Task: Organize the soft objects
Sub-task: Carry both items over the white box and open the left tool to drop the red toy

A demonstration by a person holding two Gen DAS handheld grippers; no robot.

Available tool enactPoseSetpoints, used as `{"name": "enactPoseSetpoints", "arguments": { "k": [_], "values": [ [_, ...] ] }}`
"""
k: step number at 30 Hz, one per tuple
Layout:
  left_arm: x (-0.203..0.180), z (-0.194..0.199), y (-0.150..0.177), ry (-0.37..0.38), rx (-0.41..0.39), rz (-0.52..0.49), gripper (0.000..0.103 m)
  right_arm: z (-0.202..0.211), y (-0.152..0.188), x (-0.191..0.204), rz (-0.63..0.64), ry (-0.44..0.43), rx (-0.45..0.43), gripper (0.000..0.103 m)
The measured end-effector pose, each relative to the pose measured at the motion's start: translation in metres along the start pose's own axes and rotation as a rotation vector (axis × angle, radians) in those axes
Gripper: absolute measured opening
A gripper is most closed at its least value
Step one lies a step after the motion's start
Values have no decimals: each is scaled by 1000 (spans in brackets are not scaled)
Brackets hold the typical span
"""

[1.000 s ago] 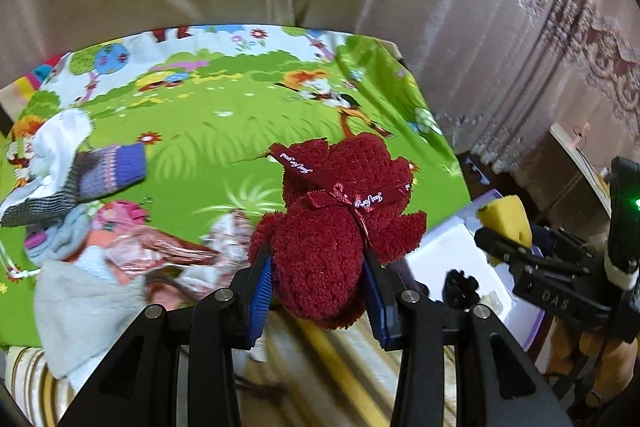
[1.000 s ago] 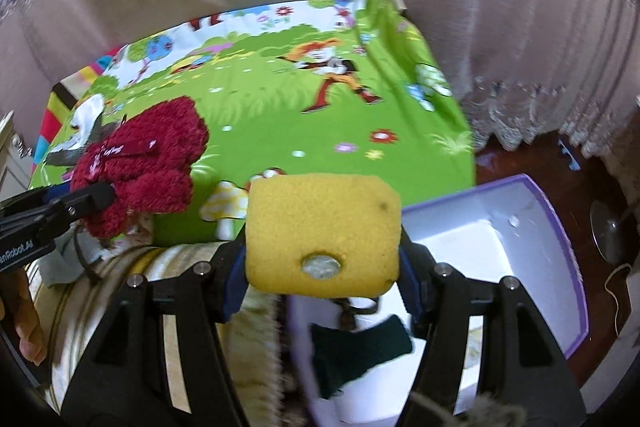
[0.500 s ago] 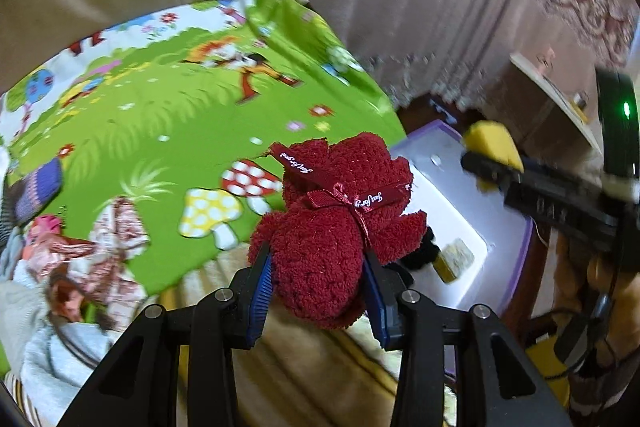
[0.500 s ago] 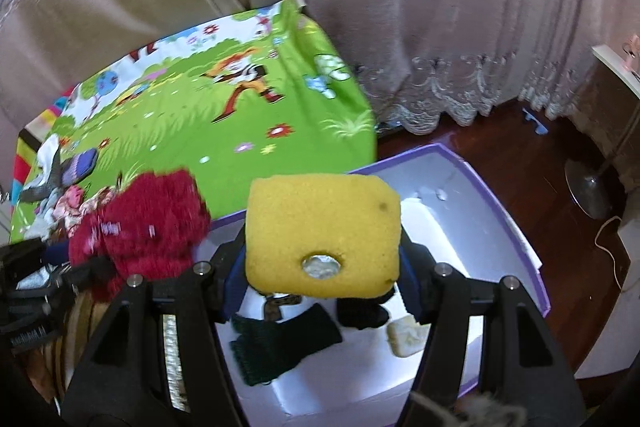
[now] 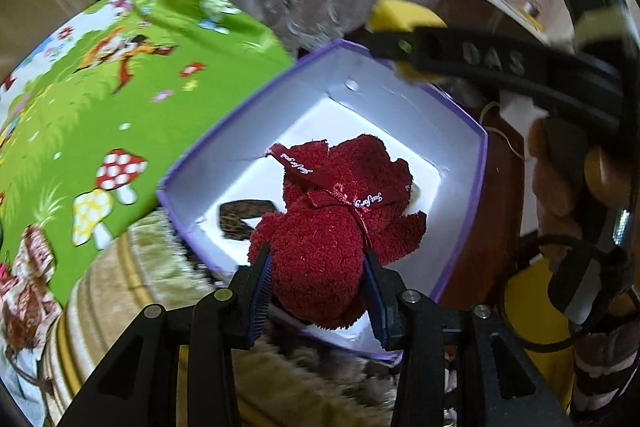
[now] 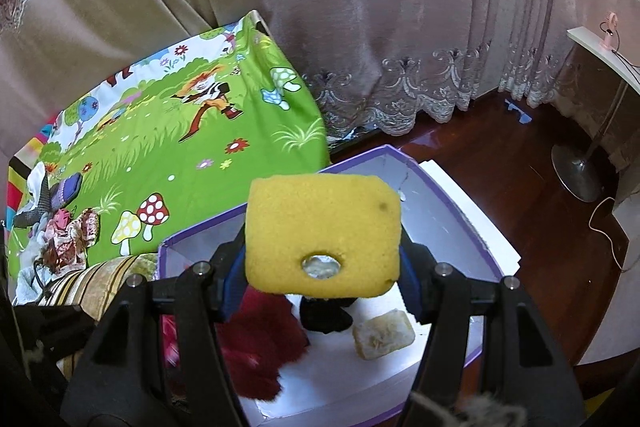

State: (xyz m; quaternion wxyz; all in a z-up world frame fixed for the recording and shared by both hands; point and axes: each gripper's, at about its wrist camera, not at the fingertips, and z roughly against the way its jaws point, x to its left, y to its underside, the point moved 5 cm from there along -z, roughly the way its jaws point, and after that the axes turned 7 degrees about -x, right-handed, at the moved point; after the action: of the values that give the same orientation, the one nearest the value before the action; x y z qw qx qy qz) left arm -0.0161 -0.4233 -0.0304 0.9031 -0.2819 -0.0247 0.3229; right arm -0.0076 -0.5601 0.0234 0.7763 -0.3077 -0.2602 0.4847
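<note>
Left gripper [image 5: 318,281]: clamped on dark red plush toy [image 5: 340,223], blue pads pressed into its lower body on both sides. Toy carried above the open purple-rimmed box [image 5: 224,135], white inside; ribbon with script lettering tied across its middle. Dark patterned item [image 5: 244,213] lying on box floor, just left of the toy in the left wrist view.

Right gripper [image 6: 322,265]: closed on yellow sponge [image 6: 324,235], block squeezed between both pads, round hole near its lower edge facing the camera. Sponge held over the same box, near the far rim in the left wrist view.

Box contents from right wrist view: small pale sponge piece [image 6: 382,335] on white floor, a dark fabric item [image 6: 324,317] beside it, partly hidden behind the yellow sponge. Red toy blurred at lower left of the box.

Box beside green cartoon mat [image 6: 180,147] with mushrooms and figures. Pile of socks and cloths [image 6: 56,211] at mat's left end, well apart from box. Curtain [image 6: 360,7] behind; dark wooden floor [image 6: 500,167] to the right.
</note>
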Motion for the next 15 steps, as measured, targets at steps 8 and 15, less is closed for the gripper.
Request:
{"name": "enactPoseSetpoints", "arguments": {
  "k": [8, 15],
  "values": [
    [-35, -28, 11, 77, 137, -100, 56, 0, 2, -11, -17, 6, -1, 66],
    [-22, -22, 13, 92, 131, -19, 68, -2, 4, -9, -19, -4, 7, 66]
  ]
}}
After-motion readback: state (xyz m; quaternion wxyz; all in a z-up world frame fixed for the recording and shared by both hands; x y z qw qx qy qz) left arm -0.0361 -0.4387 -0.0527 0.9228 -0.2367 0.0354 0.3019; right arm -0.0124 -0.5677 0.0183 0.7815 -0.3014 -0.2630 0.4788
